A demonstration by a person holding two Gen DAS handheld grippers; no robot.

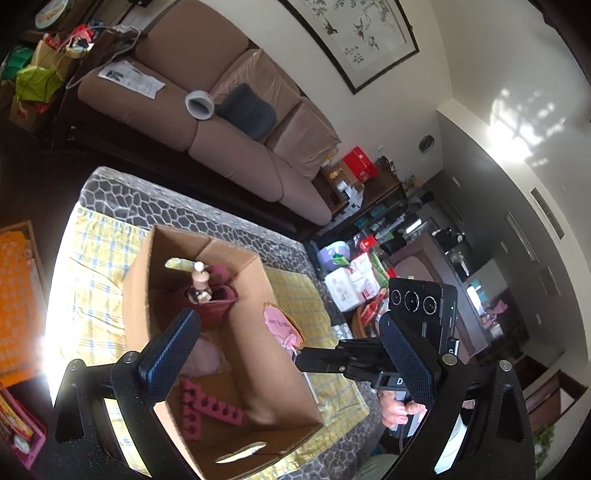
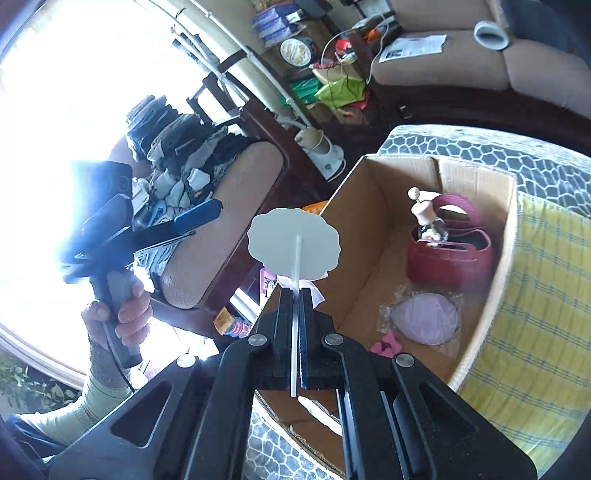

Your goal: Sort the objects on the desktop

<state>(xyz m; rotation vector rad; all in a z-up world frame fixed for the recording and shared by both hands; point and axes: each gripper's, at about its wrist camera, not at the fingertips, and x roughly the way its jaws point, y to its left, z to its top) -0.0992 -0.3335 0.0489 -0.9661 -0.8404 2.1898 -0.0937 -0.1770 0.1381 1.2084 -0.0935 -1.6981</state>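
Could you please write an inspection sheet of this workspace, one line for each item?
Surface: table under a yellow checked cloth.
Job's things: cardboard box holding red bag, small bottle, pink pouch, toe separators.
Clutter: paper and tape roll on sofa.
Grippers: left tool open; right tool shut on topper stick.
Cables: white cord beside the sofa.
Surroundings: framed painting.

Left gripper (image 1: pixel 291 354) jaws spread wide; right gripper (image 2: pixel 295 295) jaws clamped.
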